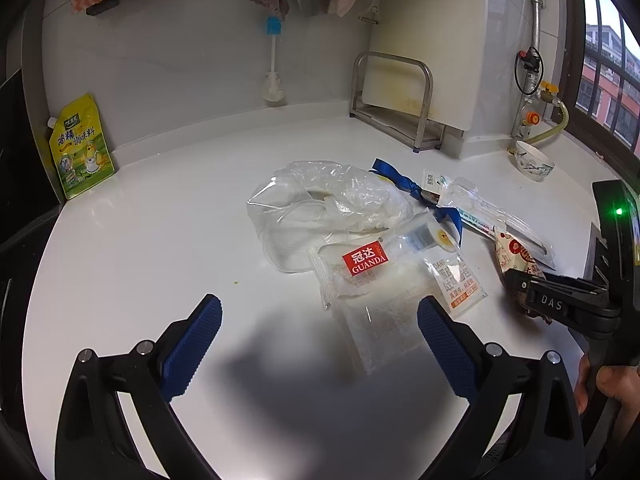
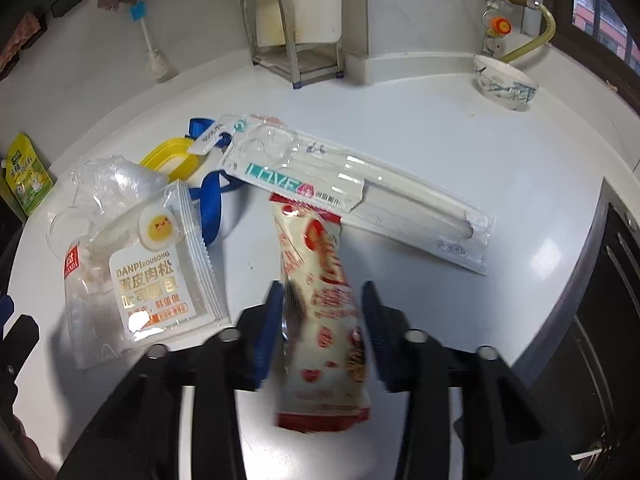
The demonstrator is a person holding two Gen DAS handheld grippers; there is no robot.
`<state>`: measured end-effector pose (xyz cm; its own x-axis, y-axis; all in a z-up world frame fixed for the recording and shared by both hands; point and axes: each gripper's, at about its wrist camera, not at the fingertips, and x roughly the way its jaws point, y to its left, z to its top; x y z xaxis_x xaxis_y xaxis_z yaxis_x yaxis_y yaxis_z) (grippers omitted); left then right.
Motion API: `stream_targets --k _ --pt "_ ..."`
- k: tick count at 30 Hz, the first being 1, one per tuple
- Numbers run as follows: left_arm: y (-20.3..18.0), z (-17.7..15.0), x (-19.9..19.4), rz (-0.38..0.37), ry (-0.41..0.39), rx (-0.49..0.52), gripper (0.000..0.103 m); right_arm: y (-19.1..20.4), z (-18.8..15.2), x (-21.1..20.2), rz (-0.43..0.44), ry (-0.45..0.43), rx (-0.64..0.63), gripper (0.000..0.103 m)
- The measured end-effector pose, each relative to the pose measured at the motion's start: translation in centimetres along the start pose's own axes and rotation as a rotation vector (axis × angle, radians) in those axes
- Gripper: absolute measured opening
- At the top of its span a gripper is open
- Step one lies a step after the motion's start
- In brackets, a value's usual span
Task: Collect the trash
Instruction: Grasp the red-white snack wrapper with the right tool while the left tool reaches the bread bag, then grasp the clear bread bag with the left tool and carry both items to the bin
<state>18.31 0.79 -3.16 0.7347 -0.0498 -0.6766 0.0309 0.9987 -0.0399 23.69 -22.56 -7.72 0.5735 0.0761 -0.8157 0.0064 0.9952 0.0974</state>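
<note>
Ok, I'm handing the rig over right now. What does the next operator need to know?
Left gripper: open, empty, above the counter near the Guanda wrapper.
Right gripper: open, fingers either side of the red snack wrapper, not clamped yet.
Nothing looks collected. Clear bag, blue ribbon, Love pack and egg-print wrapper remain in the pile. No bin in view.

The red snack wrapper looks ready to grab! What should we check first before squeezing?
1. Red snack wrapper lies between the right gripper fingers: ok.
2. Right jaws open, not yet pinching: ok.
3. Long clear package overlapping the wrapper's far end, might drag along: not ok.
4. Left gripper open, holding nothing, out of the way: ok.
5. Where the trash goes, no bin visible: cannot tell.
</note>
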Motion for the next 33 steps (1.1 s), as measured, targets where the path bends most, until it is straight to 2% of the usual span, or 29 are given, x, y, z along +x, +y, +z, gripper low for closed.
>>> stream_targets --k 6,7,17,26,27,29,30,31,32,33 --pt "-0.3 -0.1 0.7 -0.007 0.015 -0.001 0.096 -0.6 -0.7 -0.8 0.016 -0.036 0.013 0.026" --pt "-0.3 -0.1 0.9 -0.008 0.02 -0.001 0.096 -0.7 -0.7 -1.2 0.023 -0.05 0.017 0.013" --pt "-0.2 0.7 2.1 -0.029 0.044 -0.022 0.097 -1.9 -1.6 -4.3 0.054 -0.119 0.028 0.013" --pt "-1.6 1.5 5.4 -0.026 0.089 -0.045 0.097 -1.8 -2.4 -5.5 0.101 -0.144 0.031 0.013" --pt "-1.7 1.5 5.7 -0.028 0.091 -0.048 0.095 -1.9 -2.4 -5.5 0.104 -0.145 0.03 0.013" --pt "-2.3 1.5 6.0 -0.025 0.091 -0.033 0.083 -2.0 -2.5 -5.6 0.112 -0.146 0.034 0.013" --pt "-2.6 1.4 6.3 -0.032 0.099 -0.017 0.066 -2.1 -2.5 -5.6 0.115 -0.145 0.037 0.013" --pt "-3.0 1.3 6.5 -0.035 0.111 -0.001 0.058 -2.1 -2.6 -5.6 0.117 -0.144 0.039 0.013" --pt "-3.3 1.1 6.6 -0.03 0.113 0.01 0.055 -2.2 -2.6 -5.5 0.119 -0.141 0.04 0.013" --pt "-3.5 1.1 6.6 -0.025 0.108 0.019 0.047 -2.1 -2.7 -5.5 0.12 -0.14 0.041 0.013"
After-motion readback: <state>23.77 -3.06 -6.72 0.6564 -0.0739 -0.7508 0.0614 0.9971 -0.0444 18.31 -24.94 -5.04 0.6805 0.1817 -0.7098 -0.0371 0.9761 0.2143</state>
